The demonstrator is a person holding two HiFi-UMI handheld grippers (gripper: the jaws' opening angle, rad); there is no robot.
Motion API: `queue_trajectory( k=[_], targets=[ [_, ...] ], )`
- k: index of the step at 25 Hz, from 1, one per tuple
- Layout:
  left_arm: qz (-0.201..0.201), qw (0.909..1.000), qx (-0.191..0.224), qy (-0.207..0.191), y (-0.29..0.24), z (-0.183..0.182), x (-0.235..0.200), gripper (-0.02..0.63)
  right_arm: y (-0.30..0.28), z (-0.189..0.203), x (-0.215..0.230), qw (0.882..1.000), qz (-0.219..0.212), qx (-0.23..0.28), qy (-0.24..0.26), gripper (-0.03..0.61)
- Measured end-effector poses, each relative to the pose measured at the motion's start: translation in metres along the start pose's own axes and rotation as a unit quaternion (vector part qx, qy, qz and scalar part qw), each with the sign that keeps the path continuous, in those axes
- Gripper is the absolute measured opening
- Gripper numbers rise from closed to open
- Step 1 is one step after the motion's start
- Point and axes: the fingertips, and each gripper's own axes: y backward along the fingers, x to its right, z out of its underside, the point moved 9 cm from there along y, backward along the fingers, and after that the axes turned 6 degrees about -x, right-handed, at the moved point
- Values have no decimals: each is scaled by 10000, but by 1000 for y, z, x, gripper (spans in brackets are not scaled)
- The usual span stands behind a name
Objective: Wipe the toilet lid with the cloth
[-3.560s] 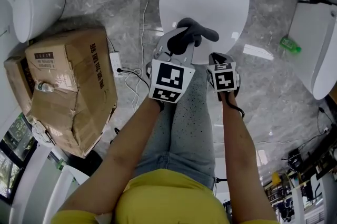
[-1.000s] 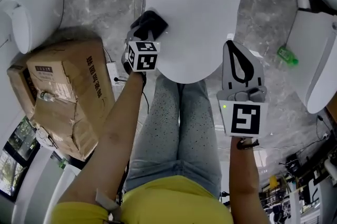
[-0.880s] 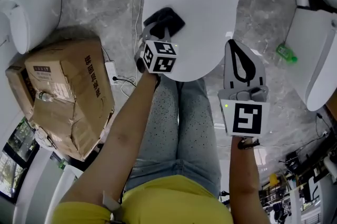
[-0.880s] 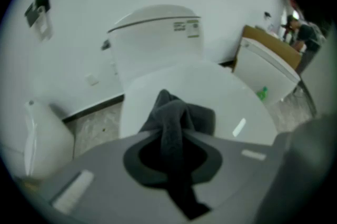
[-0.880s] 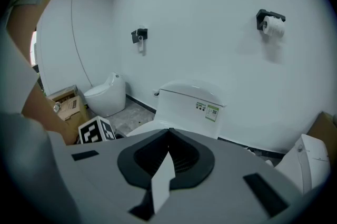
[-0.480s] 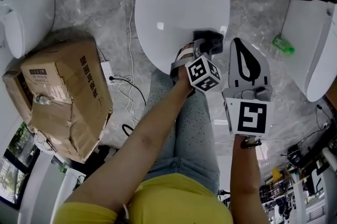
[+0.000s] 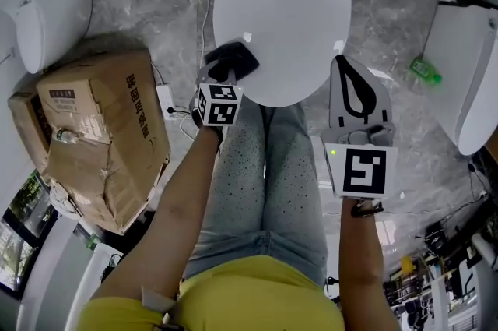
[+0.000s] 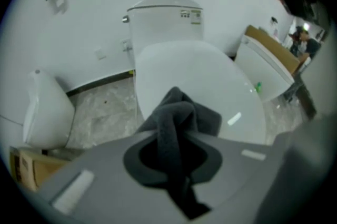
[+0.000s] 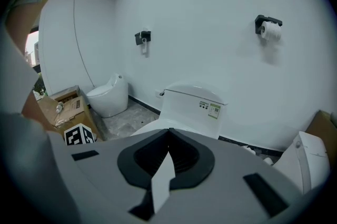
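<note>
The white toilet lid (image 7: pixel 284 18) is down and fills the top middle of the head view. My left gripper (image 7: pixel 228 63) is shut on a dark grey cloth (image 7: pixel 236 59), which it holds at the lid's front left edge. In the left gripper view the cloth (image 8: pixel 184 111) bunches between the jaws of that gripper (image 8: pixel 176 132), with the lid (image 8: pixel 210 78) just beyond. My right gripper (image 7: pixel 346 66) hangs shut and empty off the lid's front right edge. The right gripper (image 9: pixel 168 132) points at the toilet tank (image 9: pixel 195 104).
A battered cardboard box (image 7: pixel 101 135) lies on the floor at the left, with a socket and cables (image 7: pixel 175 100) beside it. Other white toilets stand at far left (image 7: pixel 50 2) and far right (image 7: pixel 467 80). A green bottle (image 7: pixel 424 70) lies on the marble floor. The person's legs (image 7: pixel 268 181) stand before the bowl.
The left gripper carried the cloth across the lid's front to the right side, then back to the front left edge. The right gripper has hardly moved.
</note>
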Motion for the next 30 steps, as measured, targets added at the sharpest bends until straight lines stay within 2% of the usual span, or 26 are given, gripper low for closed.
queue_trajectory(
  k=[3,5,7,8,10,12,14,17,23,26,30],
  targets=[
    [-103,9994,33,-319,1,-3,21,20,6,7,-1,10000,71,-39,-17,15],
    [61,9984,144,-552,2,-7,53,20,12,13,0,9998,153,-113,-34,15],
    [420,9948,226,-904,3,-8,93,20,19,21,0,9995,230,-202,-12,15],
    [687,9906,246,-1160,3,-9,115,20,21,23,0,9994,264,-214,-14,15],
    [1243,9762,202,-1766,1,-4,160,20,25,29,-1,9992,314,-235,-38,15],
    [1655,9638,-14,-2092,2,10,191,20,30,33,-5,9991,336,-259,-49,15],
    [1927,9586,-274,-2079,6,28,203,20,35,33,-10,9990,361,-246,-64,15],
    [2004,9590,-467,-1947,18,52,186,20,42,33,-22,9990,376,-220,-87,15],
    [1615,9738,-509,-1521,48,69,110,20,54,26,-49,9993,281,-230,-103,15],
    [1381,9816,-453,-1237,61,62,79,20,59,19,-59,9993,274,-234,-48,15],
    [1263,9866,-218,-1008,88,45,56,20,72,4,-63,9992,311,-212,-91,15]
  ],
)
